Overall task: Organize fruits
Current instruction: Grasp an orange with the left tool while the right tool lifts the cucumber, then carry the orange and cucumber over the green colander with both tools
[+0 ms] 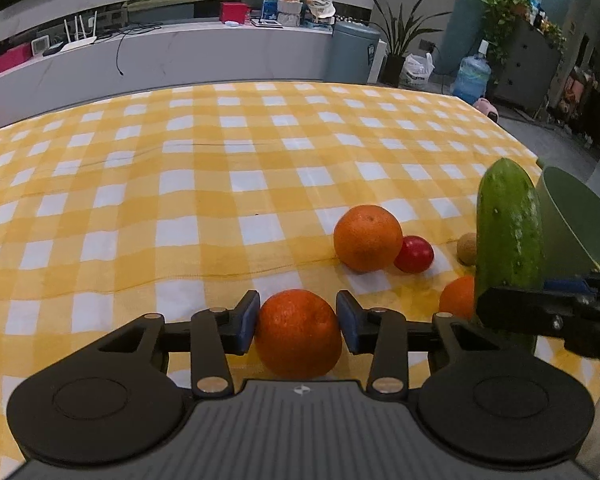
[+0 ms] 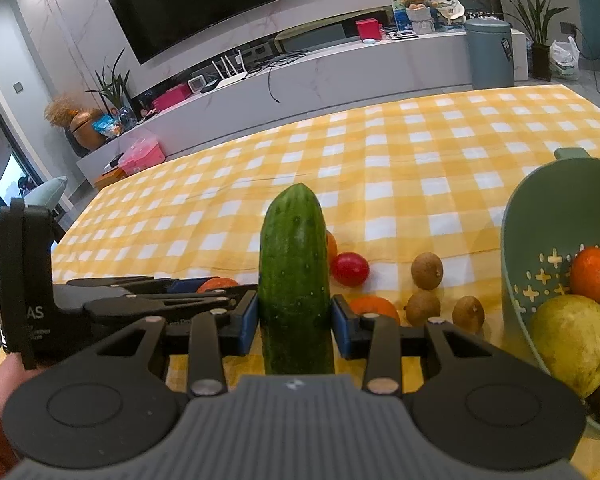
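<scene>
While my right gripper (image 2: 295,322) grips the upright cucumber (image 2: 294,264), the bowl (image 2: 540,216) lies right; my left gripper (image 1: 298,322) brackets an orange (image 1: 298,334).

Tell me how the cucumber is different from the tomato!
The cucumber is green and long; the tomato is red, round and much smaller. The cucumber stands upright, clamped in the right gripper; the tomato lies on the tablecloth, touched by no gripper. Neither is in the basket yet.

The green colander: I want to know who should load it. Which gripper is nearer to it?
Right. The right gripper, holding the cucumber, is just beside the green colander; the left gripper, around an orange, sits farther away.
</scene>
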Demonstrator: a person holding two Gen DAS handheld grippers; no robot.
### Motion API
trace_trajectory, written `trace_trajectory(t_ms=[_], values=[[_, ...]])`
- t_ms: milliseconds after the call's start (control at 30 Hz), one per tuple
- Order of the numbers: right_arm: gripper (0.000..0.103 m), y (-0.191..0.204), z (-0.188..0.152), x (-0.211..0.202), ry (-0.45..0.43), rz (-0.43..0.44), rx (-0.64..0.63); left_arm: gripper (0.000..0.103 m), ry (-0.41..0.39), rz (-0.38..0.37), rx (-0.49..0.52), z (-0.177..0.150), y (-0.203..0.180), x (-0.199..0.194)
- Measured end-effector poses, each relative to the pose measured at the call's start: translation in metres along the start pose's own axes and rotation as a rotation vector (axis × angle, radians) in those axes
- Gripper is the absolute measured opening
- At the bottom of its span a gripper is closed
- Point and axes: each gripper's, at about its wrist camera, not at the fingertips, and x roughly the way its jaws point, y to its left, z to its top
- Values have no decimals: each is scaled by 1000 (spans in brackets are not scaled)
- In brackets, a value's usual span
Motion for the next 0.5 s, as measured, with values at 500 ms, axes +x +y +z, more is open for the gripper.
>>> trace_trajectory(t_ms=[500], values=[[35, -9, 3, -57, -103, 51, 41, 44, -115, -45, 12, 13, -42, -77]])
